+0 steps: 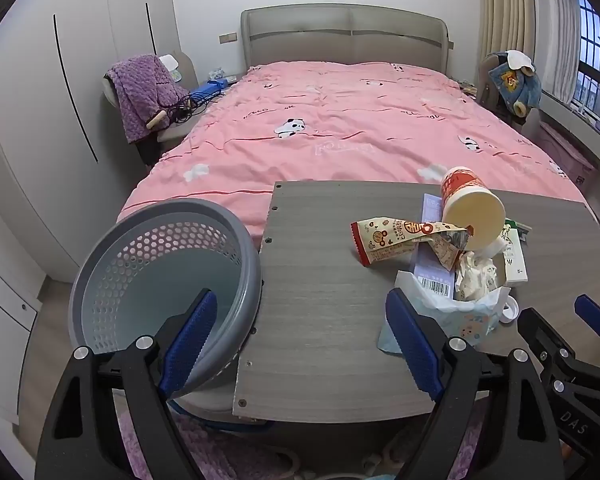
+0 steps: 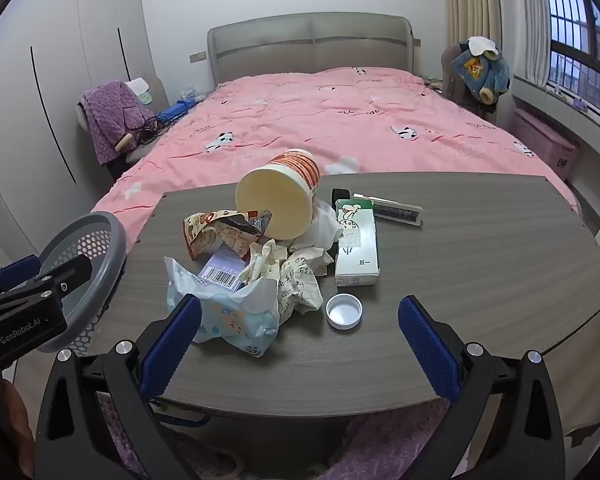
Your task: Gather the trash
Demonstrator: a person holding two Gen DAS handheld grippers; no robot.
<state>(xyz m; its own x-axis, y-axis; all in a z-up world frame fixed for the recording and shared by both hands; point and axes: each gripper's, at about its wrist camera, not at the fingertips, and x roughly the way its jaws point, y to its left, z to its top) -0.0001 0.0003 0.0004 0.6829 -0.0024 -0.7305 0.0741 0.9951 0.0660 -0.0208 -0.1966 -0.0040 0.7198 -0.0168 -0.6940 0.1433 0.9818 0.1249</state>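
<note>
Trash (image 2: 268, 256) is heaped on the grey table (image 2: 480, 264), beside the grey basket (image 1: 164, 276) at its left edge. Left gripper (image 1: 300, 344) and right gripper (image 2: 300, 344) are held spread wide, nothing pinched.

The left tongs (image 1: 300, 340) were spread wide, blue pads facing each other, holding nothing, level over the table's near-left edge. The right tongs (image 2: 300, 344) were equally wide and empty, just beside them, at the near edge.

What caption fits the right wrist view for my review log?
Open right hand-held gripper faces a trash pile on the grey table: tipped paper cup, wrappers, white cap; grey basket at left.
</note>
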